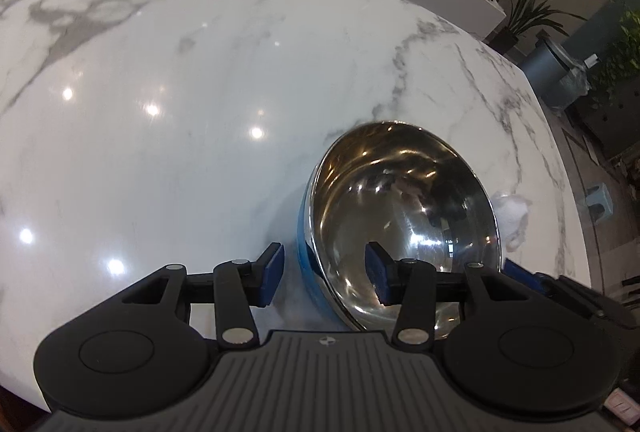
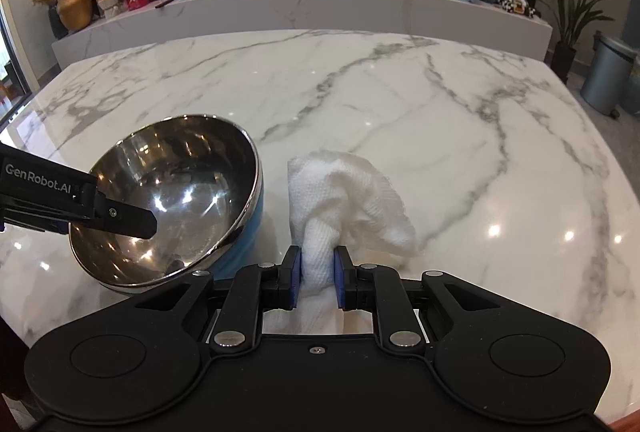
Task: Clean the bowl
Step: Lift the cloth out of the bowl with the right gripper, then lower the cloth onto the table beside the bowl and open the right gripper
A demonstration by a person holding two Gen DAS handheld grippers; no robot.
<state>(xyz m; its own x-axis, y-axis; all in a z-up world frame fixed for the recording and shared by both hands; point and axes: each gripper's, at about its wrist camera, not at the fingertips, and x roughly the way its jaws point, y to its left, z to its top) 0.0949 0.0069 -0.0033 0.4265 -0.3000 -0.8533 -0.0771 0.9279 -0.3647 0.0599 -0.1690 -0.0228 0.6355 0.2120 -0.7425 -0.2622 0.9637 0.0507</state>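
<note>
Your left gripper (image 1: 325, 274) stands open astride the near rim of the bowl (image 1: 400, 216), one finger inside, one outside, not clamped; the bowl leans tilted on the marble table (image 2: 400, 91). Your right gripper (image 2: 317, 278) is closed on a white paper towel (image 2: 344, 191), just right of the bowl. Wiping before the left jaws close would likely slide or tip the slick steel bowl.

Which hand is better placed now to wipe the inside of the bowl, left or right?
The right gripper: its fingers are shut on the white paper towel, just beside the bowl. The left gripper straddles the tilted bowl's rim, so it steadies it.
</note>
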